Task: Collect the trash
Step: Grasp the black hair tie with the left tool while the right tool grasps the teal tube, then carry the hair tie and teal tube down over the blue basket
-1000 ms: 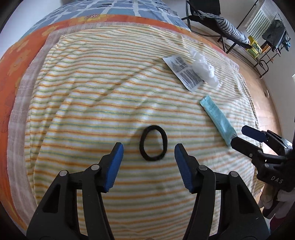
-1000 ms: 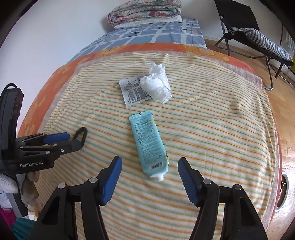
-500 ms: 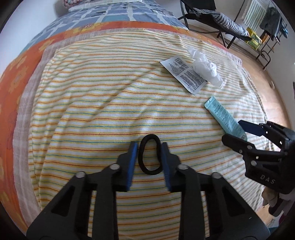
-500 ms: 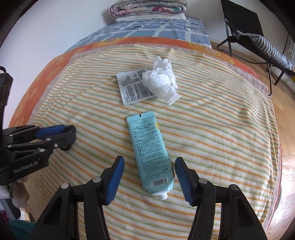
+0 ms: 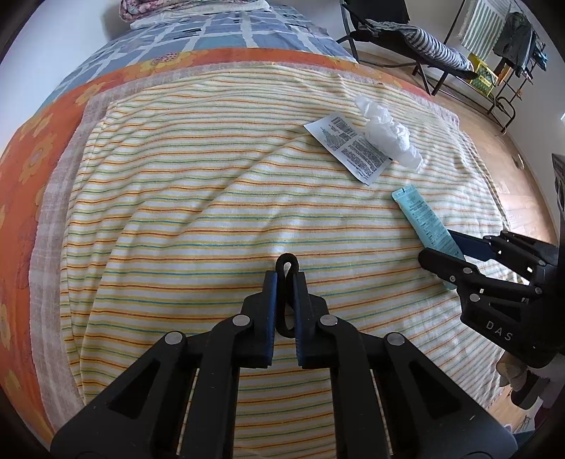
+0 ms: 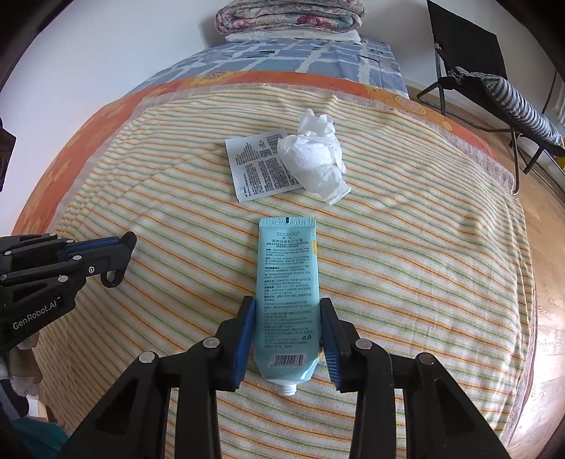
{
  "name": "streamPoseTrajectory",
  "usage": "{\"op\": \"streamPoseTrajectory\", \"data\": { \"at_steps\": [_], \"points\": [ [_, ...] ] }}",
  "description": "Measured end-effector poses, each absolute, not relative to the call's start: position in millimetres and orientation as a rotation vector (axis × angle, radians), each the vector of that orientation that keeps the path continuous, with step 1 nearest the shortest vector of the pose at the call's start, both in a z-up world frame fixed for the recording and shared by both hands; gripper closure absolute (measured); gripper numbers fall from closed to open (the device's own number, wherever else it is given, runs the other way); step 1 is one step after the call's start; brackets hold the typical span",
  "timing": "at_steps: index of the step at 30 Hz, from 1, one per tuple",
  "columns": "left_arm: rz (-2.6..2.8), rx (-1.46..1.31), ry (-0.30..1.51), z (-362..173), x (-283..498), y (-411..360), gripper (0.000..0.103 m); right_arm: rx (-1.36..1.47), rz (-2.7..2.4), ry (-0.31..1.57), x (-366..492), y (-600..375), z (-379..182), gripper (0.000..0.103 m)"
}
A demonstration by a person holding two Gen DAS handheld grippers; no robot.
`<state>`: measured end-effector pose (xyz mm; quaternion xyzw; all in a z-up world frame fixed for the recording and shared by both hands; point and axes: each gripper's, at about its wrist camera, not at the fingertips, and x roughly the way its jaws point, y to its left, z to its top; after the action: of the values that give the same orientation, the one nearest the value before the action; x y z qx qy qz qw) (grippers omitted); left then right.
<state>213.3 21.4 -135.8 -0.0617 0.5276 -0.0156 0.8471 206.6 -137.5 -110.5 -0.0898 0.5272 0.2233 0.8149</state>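
My left gripper is shut on a black hair tie, squeezed flat between the blue pads on the striped blanket. My right gripper is closed against both sides of a light blue hand cream tube that lies with its capless neck toward me. The tube also shows in the left wrist view, with the right gripper around it. A white printed sachet and a crumpled white tissue lie beyond the tube. The left gripper shows at the left of the right wrist view.
The striped blanket covers an orange flowered sheet on a bed. Folded bedding lies at the bed's far end. A black folding chair with striped cloth stands on the wood floor to the right.
My left gripper closed on the hair tie, squashing it flat. My right gripper moved forward over the tube and closed on its sides.
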Motion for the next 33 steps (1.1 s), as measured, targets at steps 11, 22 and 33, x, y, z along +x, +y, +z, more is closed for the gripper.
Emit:
{"op": "streamPoseTrajectory", "data": {
  "at_steps": [11,22,33],
  "points": [
    [-0.045,-0.155,1.079,-116.3,199.7,28.1,0.097,-0.142,0.496,1.058,189.8,-140.1,-79.8,0.067],
    [-0.056,-0.151,1.026,-85.3,167.3,31.1,0.097,-0.139,0.519,1.009,155.7,-147.6,-51.0,0.067],
    [-0.101,-0.075,0.998,-66.0,118.2,11.4,0.097,-0.152,0.559,0.972,105.1,-150.4,-28.2,0.067]
  ]
}}
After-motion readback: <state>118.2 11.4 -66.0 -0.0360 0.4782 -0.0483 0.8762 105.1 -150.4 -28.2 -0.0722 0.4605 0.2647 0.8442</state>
